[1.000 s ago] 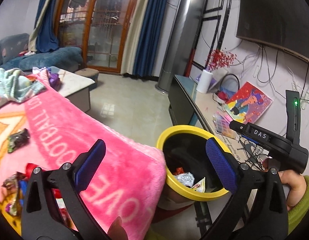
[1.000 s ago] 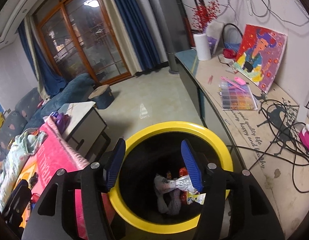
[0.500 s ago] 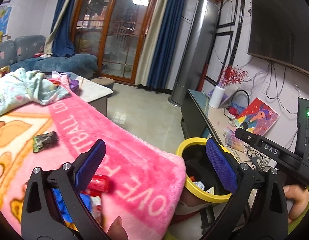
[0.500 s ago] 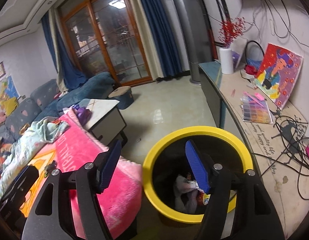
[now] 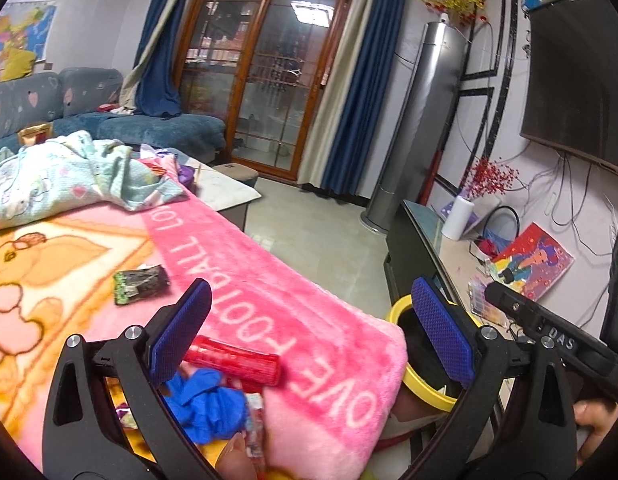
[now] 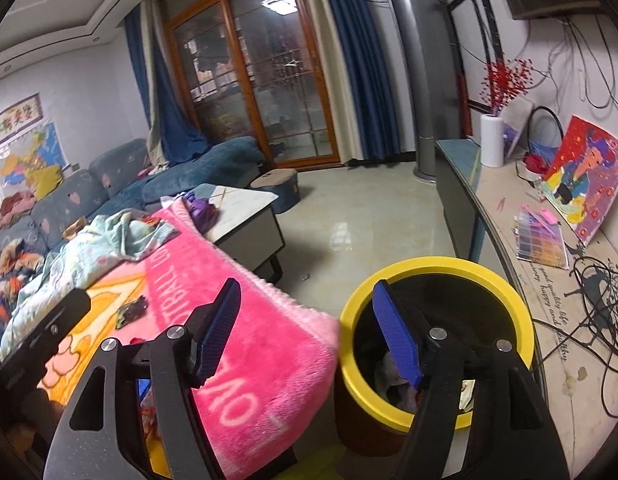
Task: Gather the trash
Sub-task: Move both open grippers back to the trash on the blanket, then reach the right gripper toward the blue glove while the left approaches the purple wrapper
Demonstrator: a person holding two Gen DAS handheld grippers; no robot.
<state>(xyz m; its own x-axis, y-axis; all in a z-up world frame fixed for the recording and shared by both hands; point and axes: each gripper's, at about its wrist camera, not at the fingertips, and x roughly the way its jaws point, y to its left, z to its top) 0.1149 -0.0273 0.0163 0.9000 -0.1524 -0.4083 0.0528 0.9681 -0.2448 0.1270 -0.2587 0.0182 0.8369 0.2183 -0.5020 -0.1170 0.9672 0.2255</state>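
Upside-down white lettering "FOOTBALL LOVE", partly hidden, on pink blanket [image 5: 293,320]; "DAS" on black gripper body [image 5: 561,342] right of blanket; cursive wording on cabinet top [image 6: 549,312], unreadable.

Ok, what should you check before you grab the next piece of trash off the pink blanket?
1. Left tongs empty and open: ok, nothing between the blue pads.
2. Right tongs empty and open: ok. Their jaws have just been opening, nothing between them.
3. Trash left to pick: ok. A red wrapper, a crumpled blue piece and a dark green packet lie on the pink blanket.
4. Yellow bin within reach and uncovered: ok, it stands right beside the blanket's edge.
5. Room in the bin: ok, the trash lies low inside.
6. Anything stuck under the blue piece: cannot tell, it is blurred.
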